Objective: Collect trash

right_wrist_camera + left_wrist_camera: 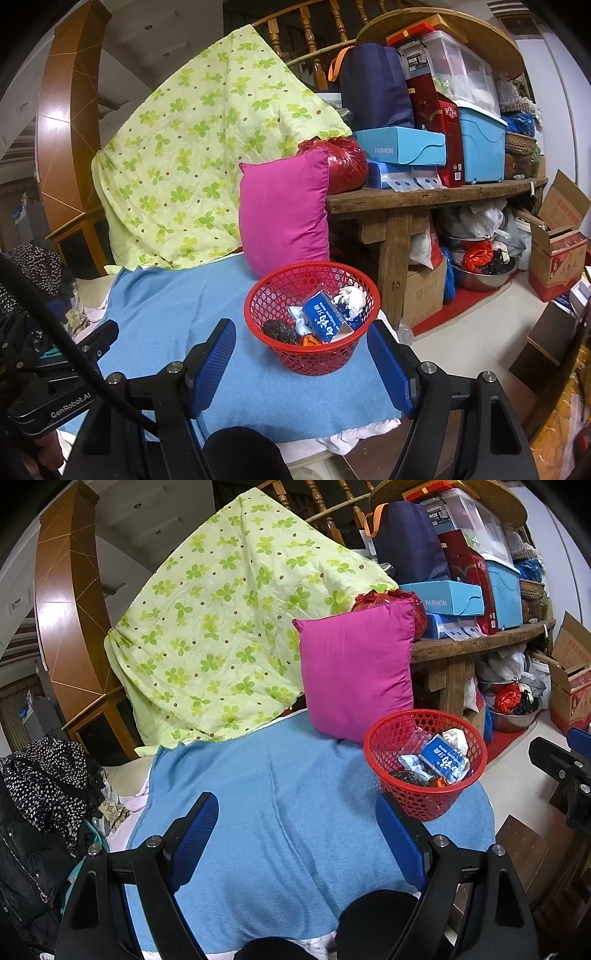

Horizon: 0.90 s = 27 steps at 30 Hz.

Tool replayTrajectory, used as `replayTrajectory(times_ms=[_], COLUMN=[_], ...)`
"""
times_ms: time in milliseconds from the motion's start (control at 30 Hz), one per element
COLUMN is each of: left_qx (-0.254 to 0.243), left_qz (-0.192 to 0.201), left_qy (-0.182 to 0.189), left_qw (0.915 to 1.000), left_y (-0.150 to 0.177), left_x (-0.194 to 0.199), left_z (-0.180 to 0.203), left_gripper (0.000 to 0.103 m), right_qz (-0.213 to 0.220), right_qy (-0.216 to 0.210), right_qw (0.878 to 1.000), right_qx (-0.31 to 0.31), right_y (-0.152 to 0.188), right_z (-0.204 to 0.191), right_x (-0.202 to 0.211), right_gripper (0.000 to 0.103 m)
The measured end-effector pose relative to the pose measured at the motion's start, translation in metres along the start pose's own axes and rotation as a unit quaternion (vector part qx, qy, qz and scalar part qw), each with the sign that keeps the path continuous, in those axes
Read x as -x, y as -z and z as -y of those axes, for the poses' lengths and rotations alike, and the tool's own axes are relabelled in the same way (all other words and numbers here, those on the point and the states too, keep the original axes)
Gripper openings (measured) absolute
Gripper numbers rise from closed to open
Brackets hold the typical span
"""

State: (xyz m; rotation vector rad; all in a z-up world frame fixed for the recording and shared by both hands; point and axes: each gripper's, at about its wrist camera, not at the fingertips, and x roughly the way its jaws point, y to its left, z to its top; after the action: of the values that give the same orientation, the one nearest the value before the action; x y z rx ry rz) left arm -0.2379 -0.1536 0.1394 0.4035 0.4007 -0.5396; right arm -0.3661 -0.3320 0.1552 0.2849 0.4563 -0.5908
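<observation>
Two side-by-side wrist views, angled down, sharing red basket [424, 760].

Blue blanket [177, 314] over bed, red basket [314, 354] and pink pillow [284, 214] on it

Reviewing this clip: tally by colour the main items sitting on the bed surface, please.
Red: 1, the mesh basket
Magenta: 1, the pillow
Blue: 1, the blanket
Green-patterned: 1, the quilt
Total: 4

The basket [312, 325] of trash sits on the blanket [177, 317], before the pillow [284, 214], beside the bench [424, 199].
</observation>
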Motion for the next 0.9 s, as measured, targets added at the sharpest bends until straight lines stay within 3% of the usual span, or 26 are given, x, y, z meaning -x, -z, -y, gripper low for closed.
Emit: replayTrajectory(times_ms=[900], left_qx=[-0.019], left_qz=[-0.026], left_qy=[0.017], left_qw=[0.9993], left_y=[-0.035], left_x=[-0.070], left_z=[0.026], left_gripper=[0.087], right_qz=[-0.019], right_qy=[0.016], right_qw=[1.000], right_qx=[-0.009], right_y=[-0.019], right_z=[0.017], right_x=[-0.062], right_gripper=[0.077])
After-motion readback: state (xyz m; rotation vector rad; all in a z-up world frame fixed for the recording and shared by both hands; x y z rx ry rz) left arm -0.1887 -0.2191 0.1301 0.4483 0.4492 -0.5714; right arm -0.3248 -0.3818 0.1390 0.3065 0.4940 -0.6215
